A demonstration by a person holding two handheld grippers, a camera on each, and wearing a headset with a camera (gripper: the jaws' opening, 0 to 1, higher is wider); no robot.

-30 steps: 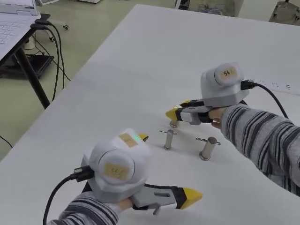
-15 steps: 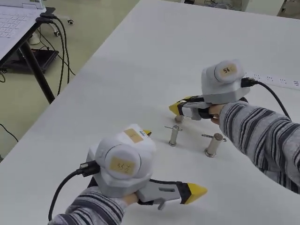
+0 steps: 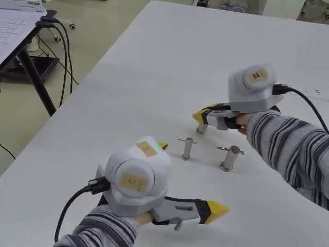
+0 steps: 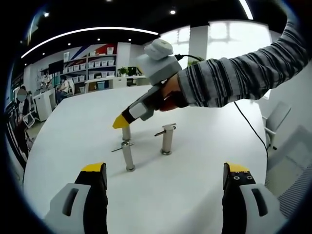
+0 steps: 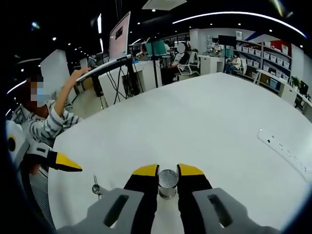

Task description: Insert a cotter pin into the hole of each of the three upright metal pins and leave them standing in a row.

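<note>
Three upright metal pins stand in the middle of the white table (image 3: 154, 77). The middle pin (image 3: 187, 148) and the pin nearest the right sleeve (image 3: 230, 158) each carry a cotter pin through the top. My right gripper (image 3: 199, 117) is shut on the third pin (image 3: 201, 128), whose round top (image 5: 167, 179) sits between the yellow-tipped fingers (image 5: 145, 171). Whether that pin has a cotter pin is hidden. My left gripper (image 3: 189, 177) is held wide open on the near side of the row, its fingertips (image 4: 95, 168) far apart and nothing between them. The row (image 4: 128, 156) stands ahead of it.
A white power strip (image 3: 313, 92) lies on the table beyond the right arm, and the right gripper's cable (image 3: 308, 110) runs past it. The table's left edge drops to the floor beside a side desk with a laptop (image 3: 15, 20) and hanging cables (image 3: 64, 51).
The head camera has shifted. My right gripper stays shut on the far pin and has edged slightly right relative to the middle pin. The left gripper stays open.
</note>
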